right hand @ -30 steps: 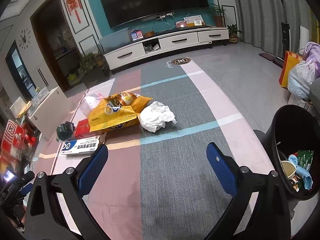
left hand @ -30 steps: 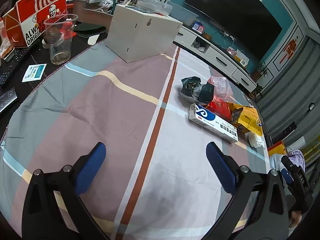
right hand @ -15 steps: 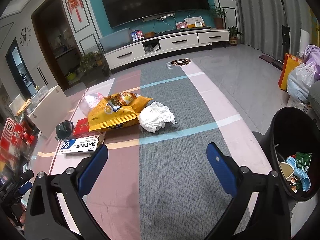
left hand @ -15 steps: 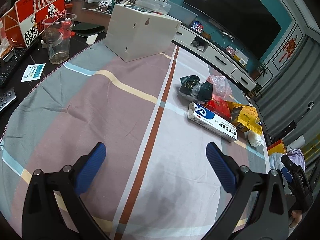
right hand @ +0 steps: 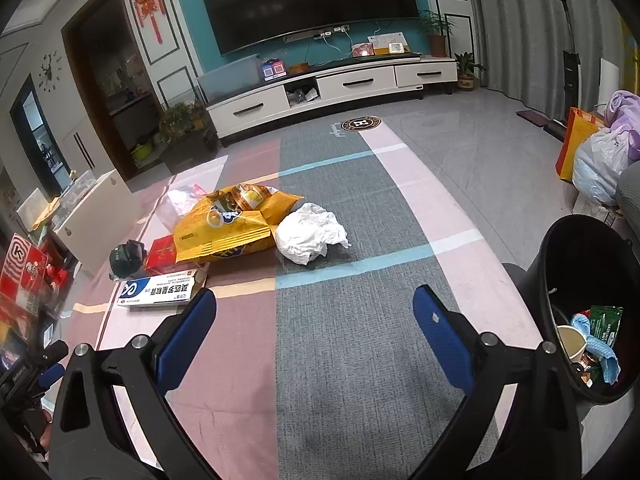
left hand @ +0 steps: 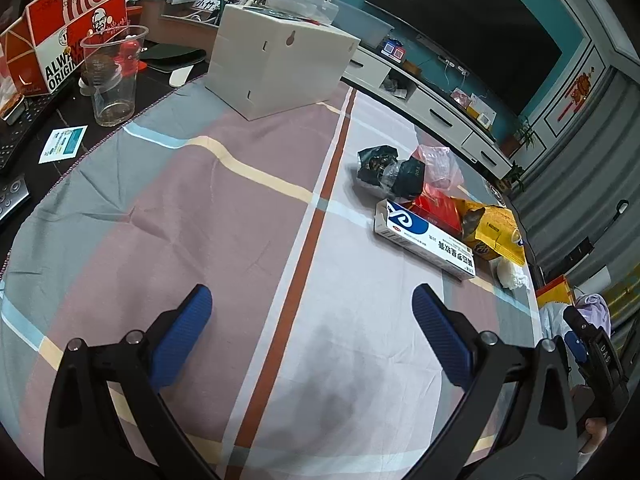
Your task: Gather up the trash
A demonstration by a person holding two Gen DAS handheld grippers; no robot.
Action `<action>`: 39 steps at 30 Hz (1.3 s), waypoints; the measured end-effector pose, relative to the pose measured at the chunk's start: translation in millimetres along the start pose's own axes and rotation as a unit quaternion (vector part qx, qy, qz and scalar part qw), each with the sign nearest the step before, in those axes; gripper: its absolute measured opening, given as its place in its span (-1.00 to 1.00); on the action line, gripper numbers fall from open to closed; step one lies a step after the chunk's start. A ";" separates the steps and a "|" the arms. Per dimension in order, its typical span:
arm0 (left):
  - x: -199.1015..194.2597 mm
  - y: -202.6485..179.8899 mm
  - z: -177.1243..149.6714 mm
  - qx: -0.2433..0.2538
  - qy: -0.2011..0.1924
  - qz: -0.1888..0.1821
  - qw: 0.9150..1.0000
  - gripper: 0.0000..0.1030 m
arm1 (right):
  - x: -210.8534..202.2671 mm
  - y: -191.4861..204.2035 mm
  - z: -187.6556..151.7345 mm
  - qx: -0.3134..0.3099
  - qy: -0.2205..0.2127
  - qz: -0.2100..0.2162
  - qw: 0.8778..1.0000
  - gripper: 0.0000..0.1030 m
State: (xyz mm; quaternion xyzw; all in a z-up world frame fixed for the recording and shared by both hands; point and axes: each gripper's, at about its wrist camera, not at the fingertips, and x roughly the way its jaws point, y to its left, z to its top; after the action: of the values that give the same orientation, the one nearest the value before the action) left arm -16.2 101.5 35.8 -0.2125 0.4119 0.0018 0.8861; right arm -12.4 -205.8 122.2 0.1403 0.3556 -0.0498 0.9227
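Note:
Trash lies in a cluster on the striped tablecloth [left hand: 224,216]: a blue-and-white carton [left hand: 424,238] [right hand: 156,292], a red pack [left hand: 436,210] [right hand: 162,254], a yellow snack bag [left hand: 494,230] [right hand: 232,224], a crumpled white tissue [right hand: 310,232] [left hand: 510,276], a dark wrapper [left hand: 388,170] [right hand: 128,256] and a clear pink bag [left hand: 438,162]. My left gripper [left hand: 312,308] is open and empty, short of the carton. My right gripper [right hand: 314,312] is open and empty, short of the tissue. A black bin [right hand: 580,280] with trash in it stands at the right.
A white box [left hand: 276,64] stands at the table's far side. A plastic cup [left hand: 112,76], a red-and-white food box [left hand: 68,52] and remotes [left hand: 12,196] sit on the dark surface at the left. Bags [right hand: 596,160] lie on the floor beyond the bin.
The left view has shifted slightly, and the trash cluster sits a little closer. The right gripper has edged toward the tissue and bag. Both grippers stay open.

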 end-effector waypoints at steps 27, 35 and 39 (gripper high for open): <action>0.1 12.2 5.8 -0.023 0.008 -0.010 1.000 0.94 | 71.3 102.4 69.7 -0.087 0.088 0.010 0.992 0.88; 3.2 15.2 8.3 -0.028 0.013 -0.009 0.999 0.94 | 155.8 124.1 89.3 -0.126 0.155 -0.097 0.975 0.88; 5.0 14.2 10.2 -0.028 0.016 -0.013 0.999 0.94 | 170.7 118.0 79.9 -0.135 0.186 -0.096 0.968 0.88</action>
State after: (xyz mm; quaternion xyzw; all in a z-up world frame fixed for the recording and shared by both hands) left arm -8.0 117.4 32.6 -0.2427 0.4233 -0.0013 0.8729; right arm 188.2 -115.2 90.8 -0.0141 0.5360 -0.0628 0.8417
